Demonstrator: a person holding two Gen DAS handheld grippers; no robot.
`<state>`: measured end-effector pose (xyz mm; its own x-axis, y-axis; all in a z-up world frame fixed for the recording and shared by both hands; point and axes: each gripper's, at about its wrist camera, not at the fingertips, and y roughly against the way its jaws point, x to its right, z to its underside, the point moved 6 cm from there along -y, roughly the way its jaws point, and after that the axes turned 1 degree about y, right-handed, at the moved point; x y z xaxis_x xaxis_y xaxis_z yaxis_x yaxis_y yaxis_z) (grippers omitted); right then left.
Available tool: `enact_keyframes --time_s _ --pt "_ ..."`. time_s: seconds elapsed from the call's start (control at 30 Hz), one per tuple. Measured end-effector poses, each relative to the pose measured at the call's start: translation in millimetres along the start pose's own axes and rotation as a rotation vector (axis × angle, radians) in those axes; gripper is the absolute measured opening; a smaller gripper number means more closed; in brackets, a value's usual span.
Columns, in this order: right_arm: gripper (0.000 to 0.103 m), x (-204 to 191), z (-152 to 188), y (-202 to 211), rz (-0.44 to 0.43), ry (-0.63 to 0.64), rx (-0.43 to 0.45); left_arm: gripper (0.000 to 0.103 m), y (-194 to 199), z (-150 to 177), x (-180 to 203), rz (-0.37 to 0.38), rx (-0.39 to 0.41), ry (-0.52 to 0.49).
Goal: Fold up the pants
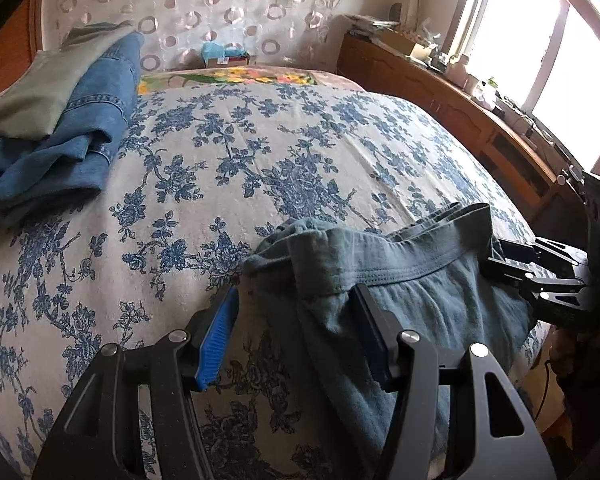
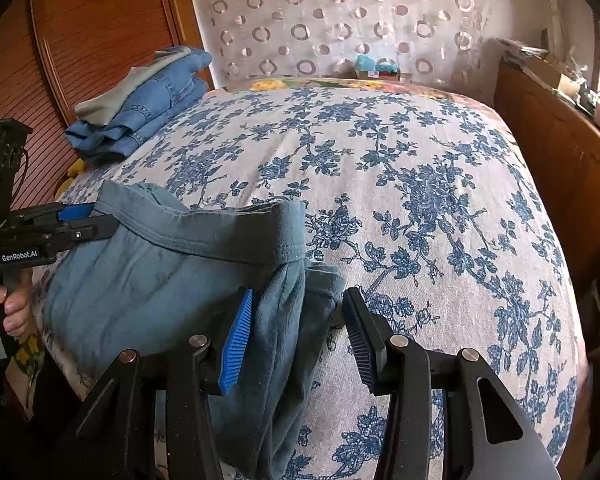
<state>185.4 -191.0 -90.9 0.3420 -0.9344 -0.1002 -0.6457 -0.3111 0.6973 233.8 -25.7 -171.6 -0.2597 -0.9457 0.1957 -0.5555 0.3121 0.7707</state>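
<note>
Grey-blue pants (image 1: 400, 280) lie bunched at the near edge of the floral bed (image 1: 260, 152), waistband (image 2: 228, 236) facing away from me. My left gripper (image 1: 296, 292) stands open at the waistband's left corner, with a fold of cloth between its blue pads (image 1: 216, 340). My right gripper (image 2: 300, 292) is open at the right corner; cloth hangs between its pads, clear of the right one. Each gripper shows in the other's view: the right gripper (image 1: 496, 260) at the cloth's right edge, the left gripper (image 2: 104, 218) at its left edge.
Folded jeans (image 1: 80, 120) with an olive garment (image 1: 40, 88) on top are stacked at the bed's far left. A wooden cabinet (image 1: 460, 112) with clutter runs along the right under a bright window. A hand (image 2: 12, 304) holds the left gripper's handle. Small boxes (image 2: 376, 68) sit at the far end.
</note>
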Motion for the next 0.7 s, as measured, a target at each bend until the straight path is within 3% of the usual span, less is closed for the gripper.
enact_keyframes --time_s 0.4,0.7 --pt "0.049 2 -2 2 -0.006 -0.031 -0.036 0.059 -7 -3 -4 0.041 -0.090 0.041" --pt "0.049 -5 -9 -4 -0.016 0.006 -0.060 0.059 -18 -15 0 0.074 -0.106 0.027"
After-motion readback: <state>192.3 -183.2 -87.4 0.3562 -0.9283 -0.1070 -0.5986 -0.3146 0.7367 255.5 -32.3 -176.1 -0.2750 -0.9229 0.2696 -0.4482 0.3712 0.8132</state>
